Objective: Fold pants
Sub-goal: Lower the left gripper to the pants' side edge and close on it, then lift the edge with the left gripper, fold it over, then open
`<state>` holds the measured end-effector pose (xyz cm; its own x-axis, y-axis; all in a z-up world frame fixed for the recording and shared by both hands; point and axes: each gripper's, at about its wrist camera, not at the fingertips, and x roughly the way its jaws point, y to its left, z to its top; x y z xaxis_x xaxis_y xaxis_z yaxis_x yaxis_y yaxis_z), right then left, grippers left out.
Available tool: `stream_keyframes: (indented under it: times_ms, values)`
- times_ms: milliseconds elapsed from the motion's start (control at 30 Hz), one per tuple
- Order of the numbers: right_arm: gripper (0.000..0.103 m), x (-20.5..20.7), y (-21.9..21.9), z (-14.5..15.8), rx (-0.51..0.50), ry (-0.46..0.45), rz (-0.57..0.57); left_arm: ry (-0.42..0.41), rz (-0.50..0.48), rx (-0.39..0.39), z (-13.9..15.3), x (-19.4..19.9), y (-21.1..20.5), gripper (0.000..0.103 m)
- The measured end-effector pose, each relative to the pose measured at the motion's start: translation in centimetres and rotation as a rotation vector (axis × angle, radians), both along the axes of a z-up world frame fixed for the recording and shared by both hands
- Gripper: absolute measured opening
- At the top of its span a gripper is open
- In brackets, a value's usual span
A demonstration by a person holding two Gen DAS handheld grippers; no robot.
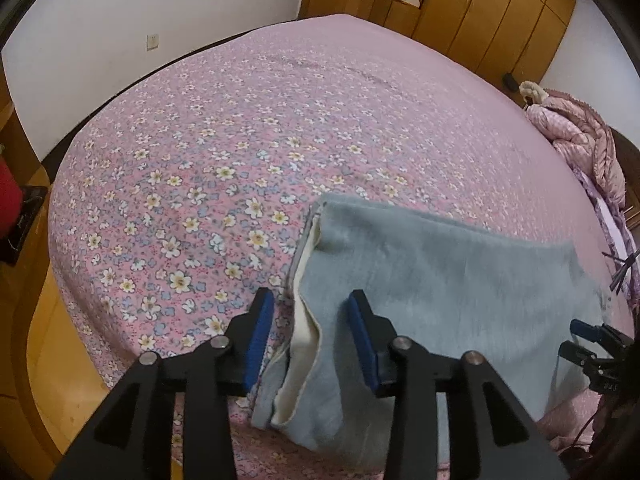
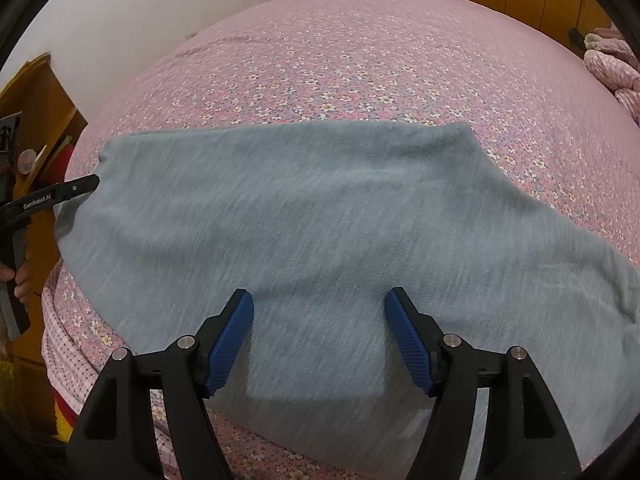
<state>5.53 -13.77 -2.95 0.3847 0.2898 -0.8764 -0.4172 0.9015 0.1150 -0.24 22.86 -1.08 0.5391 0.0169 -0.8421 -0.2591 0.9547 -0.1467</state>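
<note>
Grey pants folded on the bed, both our claws open above them.

The grey pants [image 2: 304, 216] lie flat near the front edge of the bed [image 1: 240, 120] with its pink flowered sheet, a cream lining [image 1: 304, 340] showing along their left edge. Our left claw [image 1: 312, 344] hangs spread over that edge, gripping nothing; our right claw [image 2: 320, 340] hangs spread over the cloth's middle, also gripping nothing. A pink quilted jacket [image 1: 576, 136] lies at the bed's far right, wooden wardrobes [image 1: 480, 12] behind.

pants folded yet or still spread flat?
Folded at least once: the grey pants lie doubled on the bed, cream lining showing between layers at the edge.
</note>
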Motion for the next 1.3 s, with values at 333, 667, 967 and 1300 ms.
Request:
stream_keyframes:
  times_ms: [333, 667, 967, 1300]
  values:
    - [0.068, -0.4, -2.0, 0.9, 0.067, 0.035, -0.045, -0.073, 0.002, -0.092, 3.1, -0.9, -1.0, 0.005]
    - [0.068, -1.6, -5.0, 2.4, 0.104, 0.015, -0.103, -0.159, -0.106, -0.055, 8.5, -2.3, -7.0, 0.005]
    - [0.068, -2.6, -8.3, 2.7, 0.116, 0.019, -0.17, -0.165, -0.229, -0.072, 9.3, -0.8, -13.5, 0.005]
    - [0.068, -2.7, -11.1, 1.6, 0.124, 0.055, -0.225, -0.076, -0.367, -0.116, 7.3, 2.2, -20.8, 0.005]
